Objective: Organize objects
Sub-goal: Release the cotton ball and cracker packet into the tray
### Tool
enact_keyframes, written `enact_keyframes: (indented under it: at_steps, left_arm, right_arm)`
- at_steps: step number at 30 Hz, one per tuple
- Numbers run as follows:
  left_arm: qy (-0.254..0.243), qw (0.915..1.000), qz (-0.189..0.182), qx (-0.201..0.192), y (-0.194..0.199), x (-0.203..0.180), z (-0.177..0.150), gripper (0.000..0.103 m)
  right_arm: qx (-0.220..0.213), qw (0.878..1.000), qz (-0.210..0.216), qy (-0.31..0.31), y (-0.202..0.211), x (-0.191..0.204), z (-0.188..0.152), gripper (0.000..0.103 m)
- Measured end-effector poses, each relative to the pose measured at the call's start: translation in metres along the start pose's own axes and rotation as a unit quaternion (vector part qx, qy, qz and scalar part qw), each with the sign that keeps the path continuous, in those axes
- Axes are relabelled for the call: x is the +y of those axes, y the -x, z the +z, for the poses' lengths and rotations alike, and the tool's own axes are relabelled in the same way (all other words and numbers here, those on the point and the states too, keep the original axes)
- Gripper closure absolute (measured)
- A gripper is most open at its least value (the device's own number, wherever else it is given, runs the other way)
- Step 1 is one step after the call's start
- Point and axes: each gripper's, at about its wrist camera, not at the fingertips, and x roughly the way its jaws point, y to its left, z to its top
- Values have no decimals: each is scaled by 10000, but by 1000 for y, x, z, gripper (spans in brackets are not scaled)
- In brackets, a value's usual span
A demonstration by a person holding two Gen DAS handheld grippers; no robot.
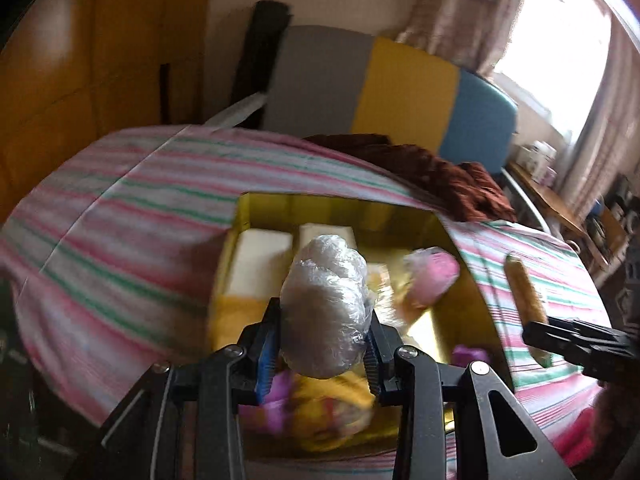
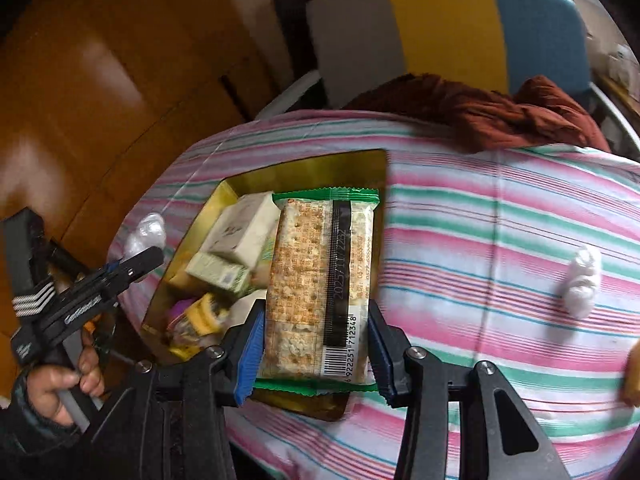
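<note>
My left gripper (image 1: 324, 332) is shut on a white ball wrapped in clear plastic (image 1: 324, 304), held over the near end of a gold box (image 1: 336, 204). The box holds white cartons (image 1: 260, 260), a pink packet (image 1: 432, 280) and yellow and purple snacks. My right gripper (image 2: 316, 344) is shut on a cracker packet with green ends (image 2: 316, 280), held over the right side of the gold box (image 2: 304, 172). The left gripper (image 2: 120, 272) also shows in the right wrist view, beside the box's left side.
The box sits on a pink, green and white striped cloth (image 1: 140, 208). A brown roll-shaped snack (image 1: 524, 296) and a white wrapped ball (image 2: 582, 284) lie on the cloth. A dark red cloth (image 2: 480, 112) lies at the far edge, before a grey, yellow and blue chair (image 1: 384, 88).
</note>
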Motion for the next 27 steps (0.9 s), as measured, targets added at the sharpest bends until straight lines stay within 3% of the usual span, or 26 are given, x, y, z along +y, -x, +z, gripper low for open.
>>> enact_keyframes:
  at_steps: [5,11,15,18,27]
  left_arm:
    - [187,9998,49,110,-2,17,-10,66]
    - [27,9992,-319,224,-10,-2,-12,66]
    - [-104,9984,-473,296,-16,-16,-11,66]
    - [-188,9976,-568,346,-19,-25,-11,65]
    - [-329,9962,-606,530,-33,-38,-18,65]
  right_arm:
    - [215,9991,52,352,-17,19,4,56]
    - [601,9955,113,730,-42,36,8,56]
    - [832,9929,-139,836,-68,29,24,56]
    - [871,9932,-451,626,-84,15,32,51]
    - [684,9962,-496,198,-74,-6,25,51]
